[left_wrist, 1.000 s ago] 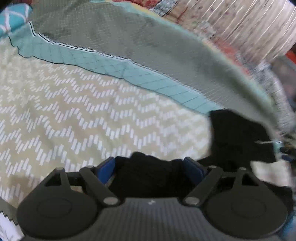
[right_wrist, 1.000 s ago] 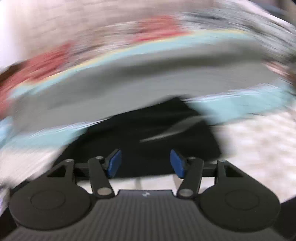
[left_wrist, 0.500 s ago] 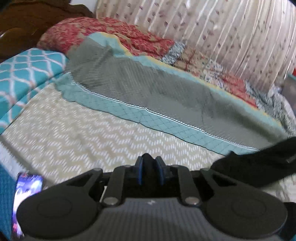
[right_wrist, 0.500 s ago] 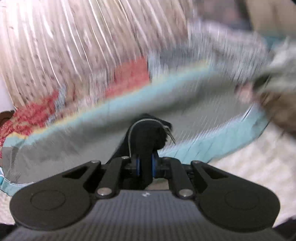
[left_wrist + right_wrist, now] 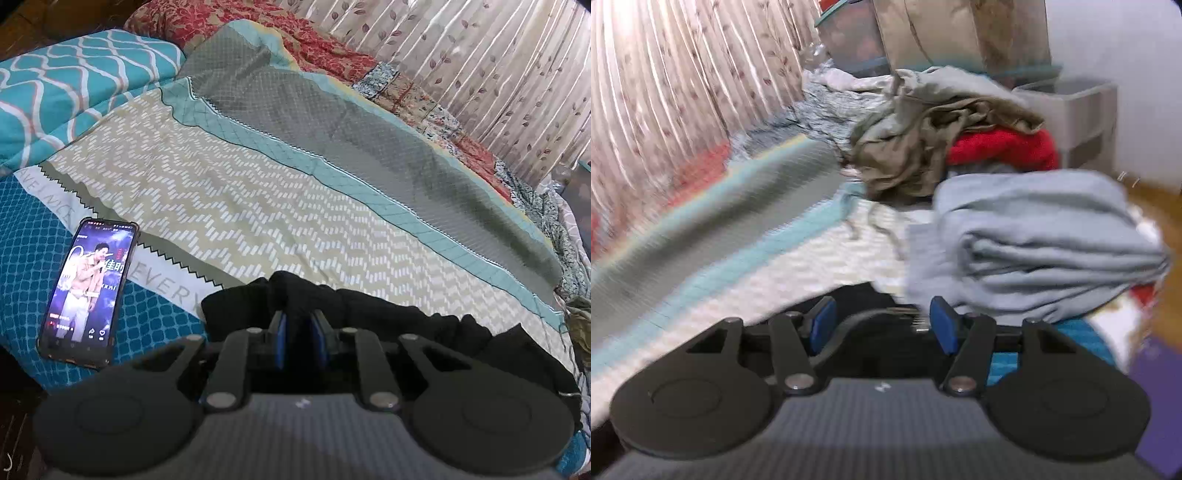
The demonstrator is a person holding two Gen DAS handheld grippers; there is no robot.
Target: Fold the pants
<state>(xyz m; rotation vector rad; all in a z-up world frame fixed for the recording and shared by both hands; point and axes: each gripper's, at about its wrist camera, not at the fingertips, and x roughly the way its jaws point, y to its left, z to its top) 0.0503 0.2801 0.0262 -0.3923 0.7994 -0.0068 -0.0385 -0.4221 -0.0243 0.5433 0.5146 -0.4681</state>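
The black pants (image 5: 461,332) lie bunched along the near edge of the bed, stretching off to the right in the left wrist view. My left gripper (image 5: 300,332) is shut on a raised fold of the black pants, its blue pads pinching the cloth. In the right wrist view my right gripper (image 5: 882,325) has its blue pads apart and its jaws are opening. The black pants (image 5: 871,325) with a pale cord lie loose between and under those pads, which do not press on them.
A lit phone (image 5: 88,288) lies on the blue bedspread at the left. A folded grey-blue blanket (image 5: 1041,236) sits just right of my right gripper. Behind it is a heap of olive and red clothes (image 5: 942,144). Curtains (image 5: 480,55) run along the far side.
The left gripper closed on the black pants and carried them left, bringing the phone into view. The right gripper pinched the pants, swung right toward the clothes heap, then spread its pads.
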